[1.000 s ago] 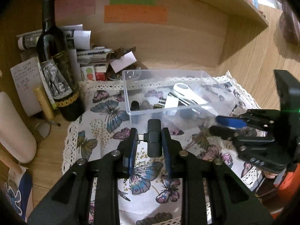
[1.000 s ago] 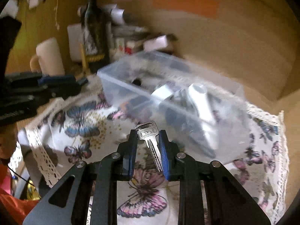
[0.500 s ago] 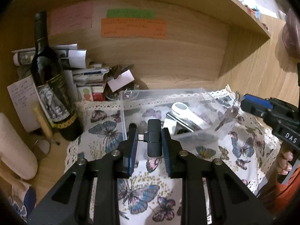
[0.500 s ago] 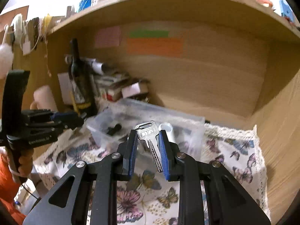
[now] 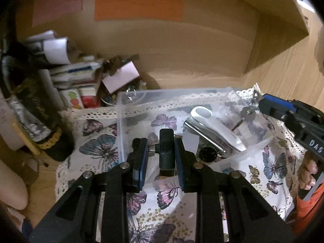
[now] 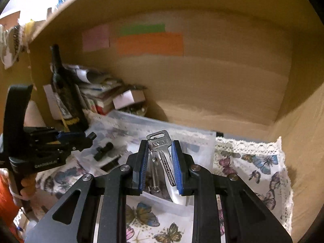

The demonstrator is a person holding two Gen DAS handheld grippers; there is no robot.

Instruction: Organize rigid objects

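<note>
My left gripper (image 5: 160, 158) has its jaws clamped on a small, light, stiff black adapter (image 5: 166, 151) and my right gripper (image 6: 159, 162) pinches a thin, slippery metal key (image 6: 162, 149) by its flats, both poised above the clear plastic box (image 5: 182, 95).

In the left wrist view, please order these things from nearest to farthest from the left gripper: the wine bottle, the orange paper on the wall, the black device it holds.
1. The black device, held between the fingers of the left gripper.
2. The wine bottle, standing to the left on the desk.
3. The orange paper, high on the back wall.
</note>
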